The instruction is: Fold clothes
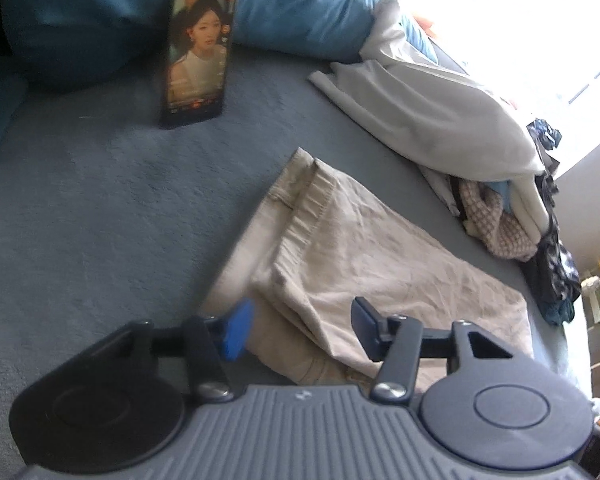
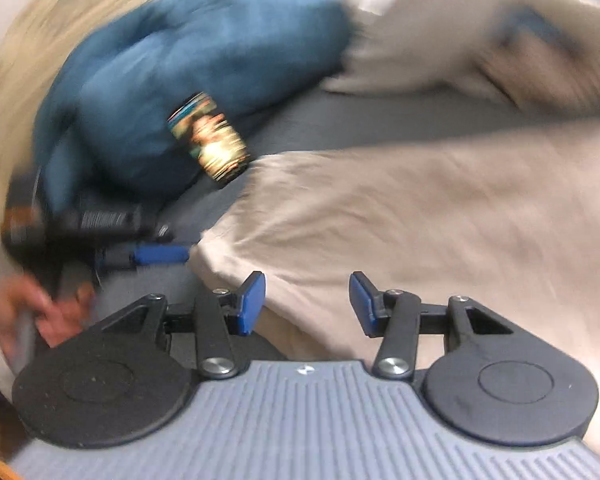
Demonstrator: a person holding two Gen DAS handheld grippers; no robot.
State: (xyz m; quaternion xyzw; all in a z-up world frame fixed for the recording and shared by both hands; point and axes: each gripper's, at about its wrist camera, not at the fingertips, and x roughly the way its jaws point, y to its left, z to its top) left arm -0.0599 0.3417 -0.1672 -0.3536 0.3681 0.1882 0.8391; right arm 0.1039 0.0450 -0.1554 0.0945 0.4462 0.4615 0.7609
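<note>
Grey bedding (image 1: 100, 208) carries half-folded beige trousers (image 1: 380, 264) lying loose between both half-open, empty grippers, left gripper (image 1: 302, 330) and right gripper (image 2: 307, 304), with an unfolded pile (image 1: 500, 216) beyond.

Beige trousers (image 1: 364, 264), folded and lying flat on the grey bed (image 1: 100, 208), waistband end toward the far side, fabric creased, a folded edge at the near side. Further clothes heaped at the bed's right edge: white garment (image 1: 432, 116), checked piece (image 1: 496, 224), dark patterned item (image 1: 556, 264).
</note>
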